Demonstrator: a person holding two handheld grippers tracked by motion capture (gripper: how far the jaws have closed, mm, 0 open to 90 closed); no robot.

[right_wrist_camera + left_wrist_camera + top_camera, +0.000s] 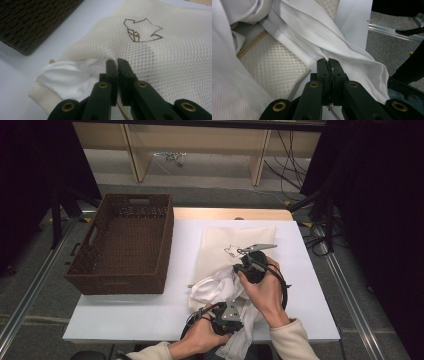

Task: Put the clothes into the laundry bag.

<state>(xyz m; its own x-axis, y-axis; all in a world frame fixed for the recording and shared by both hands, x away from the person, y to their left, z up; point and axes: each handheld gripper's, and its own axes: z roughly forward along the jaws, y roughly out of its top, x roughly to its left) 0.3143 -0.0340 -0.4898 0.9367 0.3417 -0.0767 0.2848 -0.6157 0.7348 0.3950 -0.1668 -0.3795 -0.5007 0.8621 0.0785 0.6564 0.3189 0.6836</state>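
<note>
White garment: bunched at table centre, half inside mesh bag. Left gripper clenched on its hem, at 6 o'clock. Right gripper clenched on the bag's mouth edge, at 3 o'clock. High view adds wicker basket at 9 o'clock. Right gripper view resolves the bag's brown outline emblem; no readable lettering.

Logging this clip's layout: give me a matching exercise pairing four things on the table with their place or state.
Things:
1. wicker basket
2. mesh bag
3. white garment
4. left tongs

Places or states:
A. partly tucked into the bag's opening
B. shut on a white fabric edge
C. empty, at the table's left
D. flat, with a brown outline print

Pairs: 1-C, 2-D, 3-A, 4-B
</note>
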